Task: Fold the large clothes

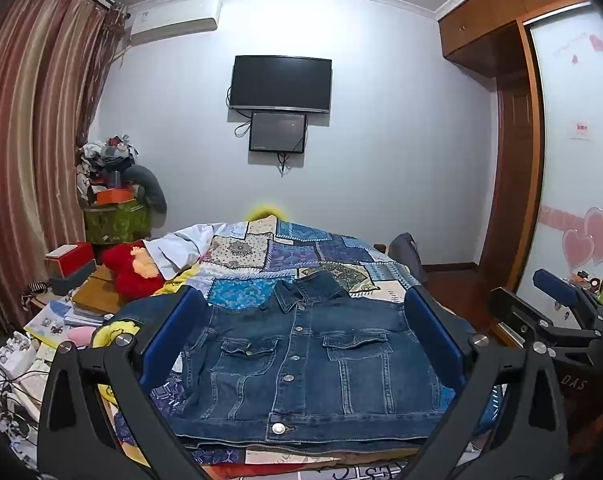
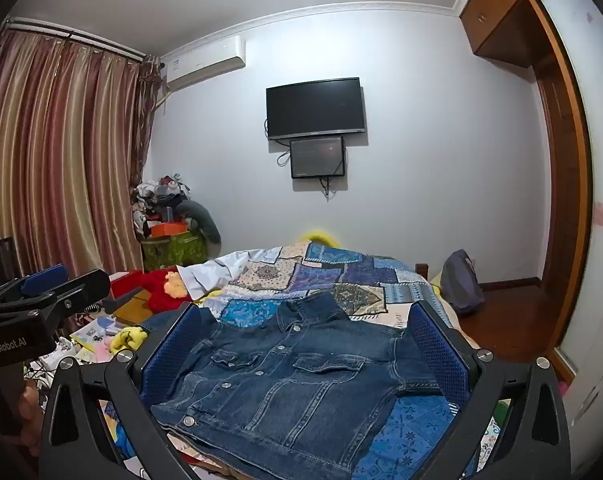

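While both grippers gape wide and empty above the denim jacket (image 1: 301, 364), only the right wrist view shows a hand (image 2: 27, 404).

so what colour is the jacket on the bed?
Dark blue denim jacket with silver buttons; clearest in the left wrist view.

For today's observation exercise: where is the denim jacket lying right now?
In both wrist views the denim jacket lies front up on the patchwork quilt, collar toward the wall-mounted TV.
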